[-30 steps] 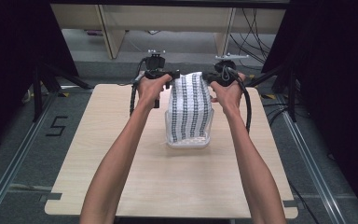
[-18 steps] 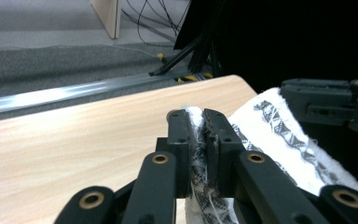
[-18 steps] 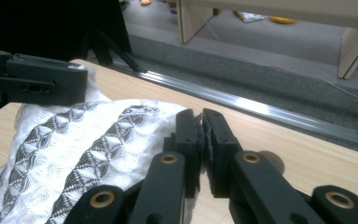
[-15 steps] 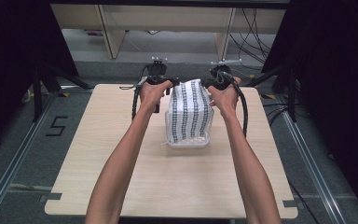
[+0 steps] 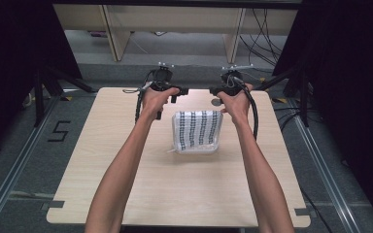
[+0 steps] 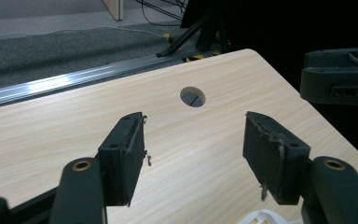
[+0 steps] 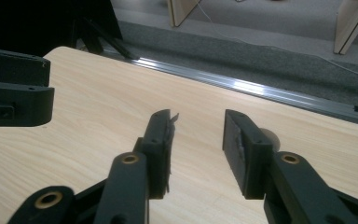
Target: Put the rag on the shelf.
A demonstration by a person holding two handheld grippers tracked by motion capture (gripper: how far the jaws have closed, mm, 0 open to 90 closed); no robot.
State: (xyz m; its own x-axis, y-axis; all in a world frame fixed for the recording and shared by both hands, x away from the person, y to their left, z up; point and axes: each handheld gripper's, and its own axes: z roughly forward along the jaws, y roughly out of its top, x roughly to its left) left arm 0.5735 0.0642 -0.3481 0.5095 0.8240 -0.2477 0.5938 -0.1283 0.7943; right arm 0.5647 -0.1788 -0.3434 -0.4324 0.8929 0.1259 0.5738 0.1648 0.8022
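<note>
left gripper (image 6: 193, 151): jaws wide apart, empty | right gripper (image 7: 198, 140): jaws partly apart, empty | cloth (image 5: 197, 131): flat on table (image 5: 126, 194), just below both

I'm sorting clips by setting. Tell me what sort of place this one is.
Probably a lab or recording workspace, not a home. A bare wooden table stands on grey floor between dark curtains, with loose cables behind it and a taped "5" on the floor. A folded cloth lies on the table.
</note>
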